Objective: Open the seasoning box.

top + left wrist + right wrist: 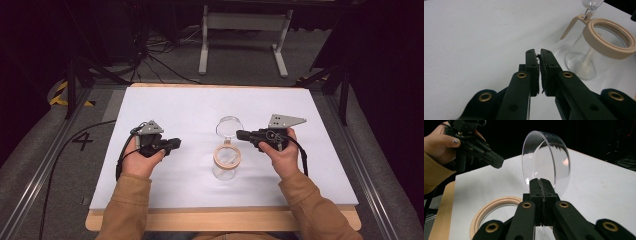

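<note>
A clear glass jar (226,162) with a beige ring around its mouth stands in the middle of the white board. Its hinged clear lid (229,126) is swung up and back. My right gripper (239,134) comes in from the right, shut on the lid's rim (546,160); its jaws (540,181) pinch the glass edge above the beige ring (489,210). My left gripper (176,144) hovers left of the jar, apart from it. Its jaws (539,53) stand nearly together with nothing between them, the jar (576,62) ahead to their right. That left gripper (499,162) also appears in the right gripper view.
The white board (175,105) lies on a wooden table top whose front edge (220,220) runs along the bottom. A beige clasp arm (570,26) sticks out from the jar's ring toward the left gripper. Cables and a white stand (245,25) are on the floor beyond.
</note>
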`<action>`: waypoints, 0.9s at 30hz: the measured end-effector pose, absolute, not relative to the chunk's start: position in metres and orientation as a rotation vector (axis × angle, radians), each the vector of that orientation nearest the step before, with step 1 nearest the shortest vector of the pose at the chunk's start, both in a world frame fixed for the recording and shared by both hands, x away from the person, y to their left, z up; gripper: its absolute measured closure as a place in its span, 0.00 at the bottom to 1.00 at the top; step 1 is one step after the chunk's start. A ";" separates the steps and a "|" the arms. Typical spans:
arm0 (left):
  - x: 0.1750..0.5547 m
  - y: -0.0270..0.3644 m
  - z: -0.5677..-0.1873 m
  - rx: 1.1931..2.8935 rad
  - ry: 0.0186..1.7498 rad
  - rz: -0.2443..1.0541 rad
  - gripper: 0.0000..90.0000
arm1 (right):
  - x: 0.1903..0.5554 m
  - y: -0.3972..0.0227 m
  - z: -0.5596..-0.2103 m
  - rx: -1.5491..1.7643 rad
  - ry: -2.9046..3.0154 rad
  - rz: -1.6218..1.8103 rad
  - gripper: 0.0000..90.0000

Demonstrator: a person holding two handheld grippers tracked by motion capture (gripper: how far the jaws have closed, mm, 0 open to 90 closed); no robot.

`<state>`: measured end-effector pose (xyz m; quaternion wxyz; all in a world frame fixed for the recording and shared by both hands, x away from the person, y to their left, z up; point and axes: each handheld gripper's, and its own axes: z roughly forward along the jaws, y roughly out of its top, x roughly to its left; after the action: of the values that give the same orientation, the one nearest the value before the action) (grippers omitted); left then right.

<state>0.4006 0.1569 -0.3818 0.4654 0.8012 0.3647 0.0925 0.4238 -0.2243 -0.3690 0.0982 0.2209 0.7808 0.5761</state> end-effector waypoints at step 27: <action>0.400 0.163 -0.365 2.036 0.848 0.189 0.82 | 0.405 -0.281 -0.332 0.677 2.270 1.566 0.78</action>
<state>0.4004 0.1631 -0.3652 0.4477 0.8224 0.3425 0.0765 0.4052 -0.2815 -0.3322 0.1504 0.2356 0.7904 0.5451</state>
